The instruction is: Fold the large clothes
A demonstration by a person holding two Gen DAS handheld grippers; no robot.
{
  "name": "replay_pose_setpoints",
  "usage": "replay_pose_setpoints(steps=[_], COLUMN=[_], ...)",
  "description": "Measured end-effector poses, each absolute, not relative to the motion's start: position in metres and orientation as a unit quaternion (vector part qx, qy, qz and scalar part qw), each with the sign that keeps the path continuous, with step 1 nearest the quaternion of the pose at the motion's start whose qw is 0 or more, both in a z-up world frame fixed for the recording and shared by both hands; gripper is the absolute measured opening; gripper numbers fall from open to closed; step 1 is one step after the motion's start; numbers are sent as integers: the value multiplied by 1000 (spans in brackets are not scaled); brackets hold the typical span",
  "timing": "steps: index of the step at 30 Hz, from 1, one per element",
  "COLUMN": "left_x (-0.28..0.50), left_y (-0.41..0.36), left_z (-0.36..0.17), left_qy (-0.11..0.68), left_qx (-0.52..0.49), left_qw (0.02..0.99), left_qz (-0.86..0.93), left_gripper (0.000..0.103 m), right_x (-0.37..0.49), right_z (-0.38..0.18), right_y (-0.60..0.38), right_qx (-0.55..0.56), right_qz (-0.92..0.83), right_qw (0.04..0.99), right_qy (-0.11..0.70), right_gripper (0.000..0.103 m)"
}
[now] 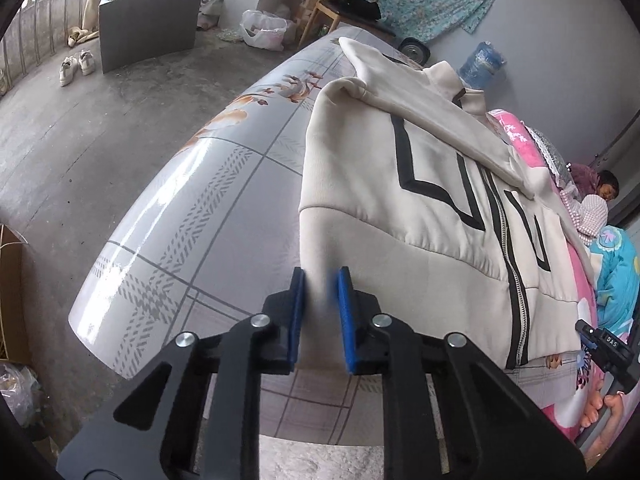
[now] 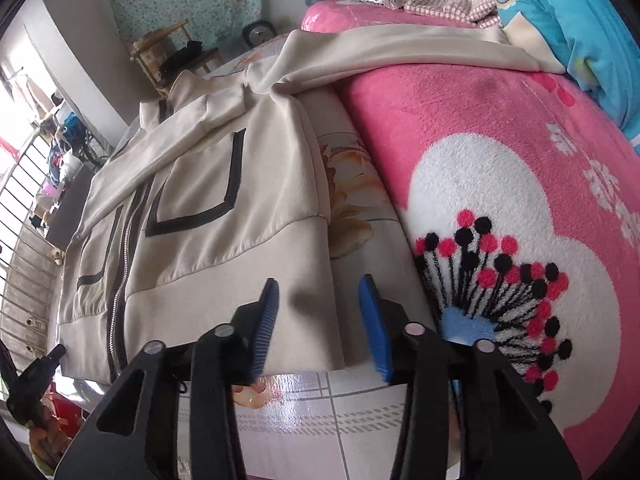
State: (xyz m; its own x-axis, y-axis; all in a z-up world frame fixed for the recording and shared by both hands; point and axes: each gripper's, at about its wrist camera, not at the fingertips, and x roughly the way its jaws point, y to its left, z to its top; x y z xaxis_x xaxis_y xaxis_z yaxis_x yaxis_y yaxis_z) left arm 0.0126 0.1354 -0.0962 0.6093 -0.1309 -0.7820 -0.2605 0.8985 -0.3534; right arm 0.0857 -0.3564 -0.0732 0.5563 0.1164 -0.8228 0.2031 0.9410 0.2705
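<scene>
Since the cream jacket (image 1: pixel 420 208) lying zipped on the table (image 1: pixel 180 216) looks soft and floppy, we take it by the hem corners: our left gripper (image 1: pixel 320 316) pinches one, our right gripper (image 2: pixel 320 320) straddles the other, jaws narrowed but not visibly pressing.

Glossy floral table cover (image 1: pixel 224 200) lay beside a pink fleece blanket (image 2: pixel 460 120). White shoes (image 1: pixel 76 66), wooden chair (image 1: pixel 348 4), plastic bag (image 1: pixel 264 32) and blue water jug (image 1: pixel 482 62) sat behind.
</scene>
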Motion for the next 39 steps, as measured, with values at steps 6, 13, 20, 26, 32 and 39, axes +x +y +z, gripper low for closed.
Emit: replay_pose_setpoints(steps=[6,13,20,26,32,39], left_x=[4,-24,-74,-87,-51,67], left_y=[126,125,141,162,158,105], left_z=[-65,-11,-11,-30,4,-8], left_qy=[413,386,476,504,413,424], left_qx=[-170,-124,-91,-69,-71,-76], left_qw=[894,914,874,855,903,903], left_qz=[39,21,33,99,92,10], left_gripper=[4,4,5,16,49,77], right_x=[74,41,-19,-19,24,112], right_z=[-48,1,3,-2,38,-17], right_y=[-351,-338,-341,-356,-344,-273], right_qx=[157,109,100,4,45,-6], right_qz=[-5,25,33,-86,-39,30], right_qw=[887,913,888,872,913,896], right_qy=[434,392,447,481,404,443], right_gripper=[5,5,5,20,56,73])
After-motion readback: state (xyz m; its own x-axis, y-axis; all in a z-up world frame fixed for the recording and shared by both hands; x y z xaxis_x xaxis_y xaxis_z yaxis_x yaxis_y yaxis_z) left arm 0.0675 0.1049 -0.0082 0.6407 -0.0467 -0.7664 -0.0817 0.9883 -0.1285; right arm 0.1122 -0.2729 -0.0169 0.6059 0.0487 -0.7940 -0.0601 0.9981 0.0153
